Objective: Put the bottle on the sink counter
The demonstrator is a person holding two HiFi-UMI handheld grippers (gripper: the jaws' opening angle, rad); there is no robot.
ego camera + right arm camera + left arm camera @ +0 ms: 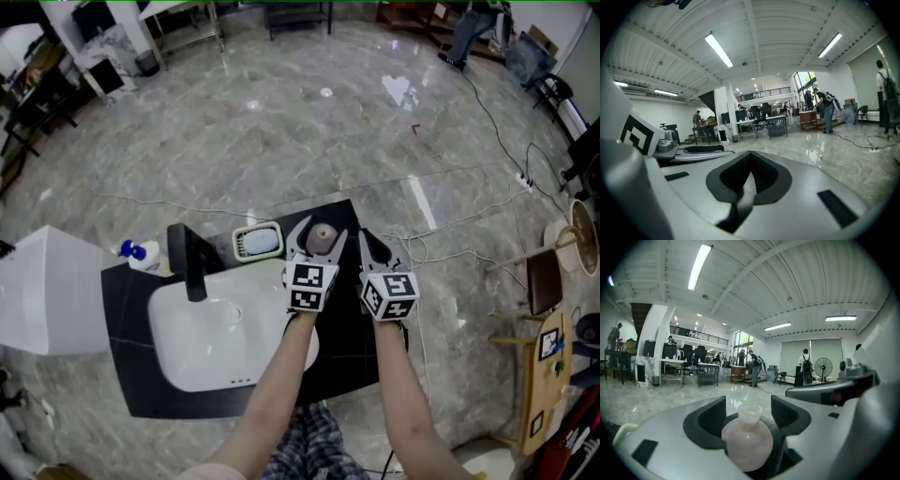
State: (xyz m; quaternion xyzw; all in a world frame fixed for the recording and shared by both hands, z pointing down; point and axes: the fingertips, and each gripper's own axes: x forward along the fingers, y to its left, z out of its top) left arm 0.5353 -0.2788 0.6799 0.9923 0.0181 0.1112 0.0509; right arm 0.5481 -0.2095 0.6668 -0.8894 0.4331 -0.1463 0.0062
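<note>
A small round pink bottle (pixel 323 239) with a short neck stands upright on the black sink counter (pixel 347 337), at its far edge. My left gripper (pixel 322 232) is around it, its jaws spread wide on either side. In the left gripper view the bottle (pixel 746 439) sits between the dark pads (pixel 705 420), with a gap showing on each side, so the left gripper (pixel 747 411) is open. My right gripper (pixel 367 242) hovers just right of the bottle, over the counter. Its pads meet in the right gripper view, where the right gripper (pixel 749 157) holds nothing.
A white basin (pixel 216 342) fills the counter's left half, with a black faucet (pixel 192 262) behind it. A pale green soap dish (pixel 258 242) lies left of the bottle. A blue-capped bottle (pixel 139 253) stands at the far left corner. Cables (pixel 441 253) trail over the marble floor.
</note>
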